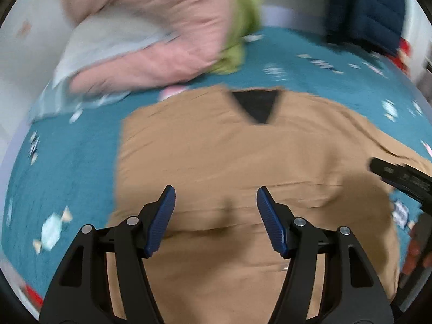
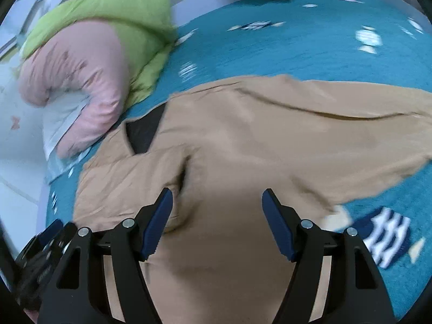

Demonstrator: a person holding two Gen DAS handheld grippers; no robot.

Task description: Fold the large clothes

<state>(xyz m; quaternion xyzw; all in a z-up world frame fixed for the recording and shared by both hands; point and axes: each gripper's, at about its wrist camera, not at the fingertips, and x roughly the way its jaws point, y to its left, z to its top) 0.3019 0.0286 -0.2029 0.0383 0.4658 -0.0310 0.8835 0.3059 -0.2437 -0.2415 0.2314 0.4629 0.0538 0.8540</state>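
A tan garment (image 1: pixel 221 162) with a black V at its neck (image 1: pixel 256 106) lies spread on the teal bedspread (image 1: pixel 67 162). My left gripper (image 1: pixel 216 197) hangs above its lower middle, open, with nothing between the blue pads. In the right wrist view the same tan garment (image 2: pixel 256 148) shows one side folded across its front and a sleeve stretching out to the right. My right gripper (image 2: pixel 217 199) is open over it, with no cloth pinched. The right gripper (image 1: pixel 399 175) also shows at the right edge of the left wrist view, and the left gripper (image 2: pixel 40 256) at the lower left of the right wrist view.
A pile of pink (image 1: pixel 151 27) and green (image 1: pixel 240 27) padded clothes sits at the bed's far left, also seen as pink (image 2: pixel 86 81) and green (image 2: pixel 113 16). A dark blue quilted jacket (image 1: pixel 367 10) lies at the far right. The bedspread (image 2: pixel 297 48) has candy prints.
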